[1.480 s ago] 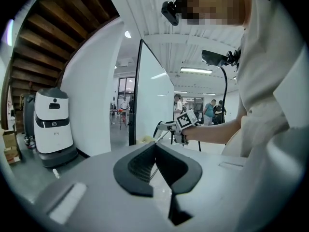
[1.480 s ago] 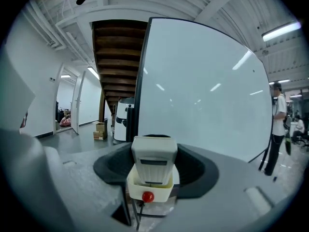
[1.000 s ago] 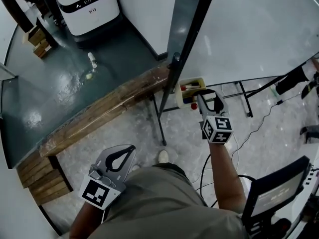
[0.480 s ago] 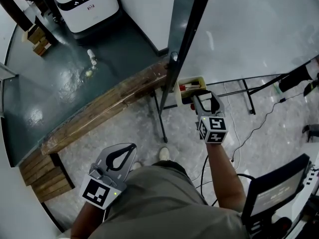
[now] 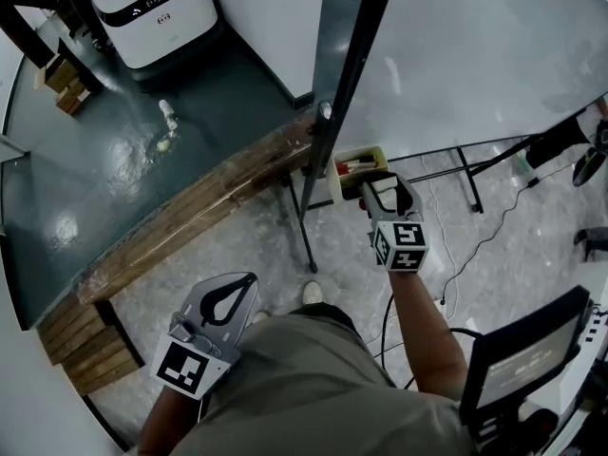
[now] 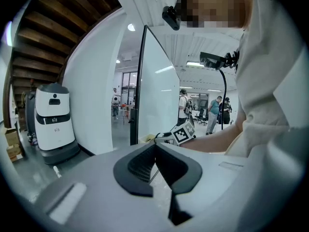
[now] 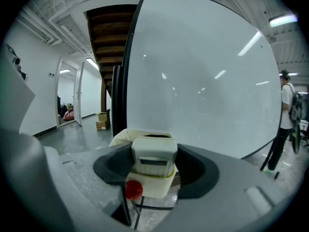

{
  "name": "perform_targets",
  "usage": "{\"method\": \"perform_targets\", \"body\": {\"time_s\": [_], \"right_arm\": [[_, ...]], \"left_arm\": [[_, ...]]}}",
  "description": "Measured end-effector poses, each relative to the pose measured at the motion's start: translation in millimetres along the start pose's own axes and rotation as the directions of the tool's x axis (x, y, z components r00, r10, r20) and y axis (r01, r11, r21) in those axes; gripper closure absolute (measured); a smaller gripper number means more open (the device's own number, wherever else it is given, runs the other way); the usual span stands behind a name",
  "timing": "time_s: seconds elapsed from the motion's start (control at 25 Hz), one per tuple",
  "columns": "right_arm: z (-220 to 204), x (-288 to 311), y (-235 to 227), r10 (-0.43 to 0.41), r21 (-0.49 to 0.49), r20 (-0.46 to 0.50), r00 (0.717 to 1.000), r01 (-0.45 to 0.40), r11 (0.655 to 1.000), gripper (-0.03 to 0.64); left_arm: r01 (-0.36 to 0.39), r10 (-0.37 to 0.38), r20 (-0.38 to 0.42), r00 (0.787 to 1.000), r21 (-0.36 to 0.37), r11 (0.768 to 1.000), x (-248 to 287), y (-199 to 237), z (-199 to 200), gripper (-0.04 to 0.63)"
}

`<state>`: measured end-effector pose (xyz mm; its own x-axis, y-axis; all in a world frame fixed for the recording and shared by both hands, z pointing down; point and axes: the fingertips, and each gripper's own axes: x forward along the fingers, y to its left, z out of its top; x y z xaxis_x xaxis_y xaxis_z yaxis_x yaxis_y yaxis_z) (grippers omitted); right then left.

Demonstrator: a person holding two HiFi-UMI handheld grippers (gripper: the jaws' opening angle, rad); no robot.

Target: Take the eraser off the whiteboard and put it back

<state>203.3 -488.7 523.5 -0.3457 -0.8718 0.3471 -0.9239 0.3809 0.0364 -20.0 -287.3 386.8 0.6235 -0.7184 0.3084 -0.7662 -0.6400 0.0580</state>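
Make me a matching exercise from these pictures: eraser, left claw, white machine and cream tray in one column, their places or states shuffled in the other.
1 eraser
2 left claw
3 white machine
4 cream tray

A on the dark floor
B gripped in the right claw
C at the foot of the whiteboard
D shut, empty

Pairs: 1-B, 2-D, 3-A, 4-C
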Motion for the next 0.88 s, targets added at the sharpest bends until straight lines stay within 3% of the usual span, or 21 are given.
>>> {"method": "perform_targets", "body": {"time_s": [0.32,0.88], "right_arm": [[6,1,1,0.008,-0.011,0.004,1.000,-0.008,1.000,0.342],[66,-45,14,-0.076,-0.075,0.131,0.988,0.087,0.993,0.336]], "left_arm": [[0.015,-0.015,0.011,1.000,0.004,1.000,-7,8,0,0.588],[0.069,-0.070,0.052,0.996,0.018,0.997,-45,17,-7,0.588]]}}
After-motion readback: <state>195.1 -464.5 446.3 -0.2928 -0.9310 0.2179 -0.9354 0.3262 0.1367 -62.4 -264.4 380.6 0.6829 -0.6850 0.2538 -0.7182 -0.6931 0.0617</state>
